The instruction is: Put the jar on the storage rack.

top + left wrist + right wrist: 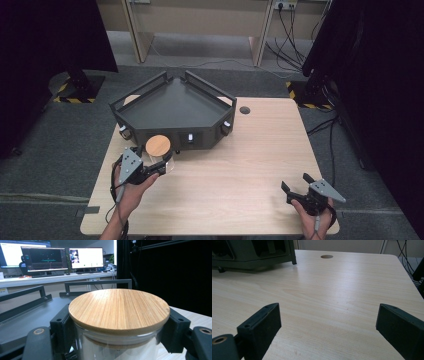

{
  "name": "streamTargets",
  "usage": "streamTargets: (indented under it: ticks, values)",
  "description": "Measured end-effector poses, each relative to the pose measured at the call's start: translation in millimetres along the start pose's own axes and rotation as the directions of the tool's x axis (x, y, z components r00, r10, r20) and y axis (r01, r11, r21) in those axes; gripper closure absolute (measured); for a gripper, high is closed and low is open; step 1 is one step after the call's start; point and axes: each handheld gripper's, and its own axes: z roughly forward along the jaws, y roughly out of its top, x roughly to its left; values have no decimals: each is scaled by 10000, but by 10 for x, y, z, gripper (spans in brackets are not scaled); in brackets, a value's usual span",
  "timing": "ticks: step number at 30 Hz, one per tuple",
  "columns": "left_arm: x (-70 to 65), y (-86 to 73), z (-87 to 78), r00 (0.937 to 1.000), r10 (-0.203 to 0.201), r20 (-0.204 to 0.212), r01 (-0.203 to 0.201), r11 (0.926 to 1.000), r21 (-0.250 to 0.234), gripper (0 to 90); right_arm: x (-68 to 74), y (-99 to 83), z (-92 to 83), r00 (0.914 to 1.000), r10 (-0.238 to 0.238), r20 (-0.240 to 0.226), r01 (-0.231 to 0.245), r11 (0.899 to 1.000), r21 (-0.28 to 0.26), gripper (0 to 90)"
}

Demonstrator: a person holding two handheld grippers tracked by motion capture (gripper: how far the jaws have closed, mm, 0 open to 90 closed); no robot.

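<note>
- Wooden table [240,165] bears a dark angular tray [172,107] at its far left
- Glass jar [167,164] with round bamboo lid [158,146] sits just before the tray's front wall, clamped between the left gripper's [161,165] jaws
- Right gripper [296,184], jaws spread wide with nothing between them, rests near the table's near right corner

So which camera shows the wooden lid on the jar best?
The left gripper view: the lid sits close up with its grain clear, on the glass jar. The high view shows it as a small round disc beside the black tray. The right gripper view looks across bare table.
</note>
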Motion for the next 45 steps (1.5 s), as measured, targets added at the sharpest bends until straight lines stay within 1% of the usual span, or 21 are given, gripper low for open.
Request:
streamTargets:
  ticks: [20,21,32,45]
  values:
    - [82,271,110,9994,108,-333,-116,9996,-239,265,2,-1,-1,10000,-17,18,17,10000,-13,62]
    - [93,306,122,9993,116,-364,-126,9995,-282,265,2,-1,-1,10000,-11,17,12,10000,-10,63]
    - [146,485,176,9982,160,-581,-185,9989,-428,266,2,-1,-2,10000,-9,27,9,10000,-16,63]
    - [196,611,246,9965,194,-807,-236,9984,-523,266,4,-1,-1,10000,-29,39,29,10000,-17,63]
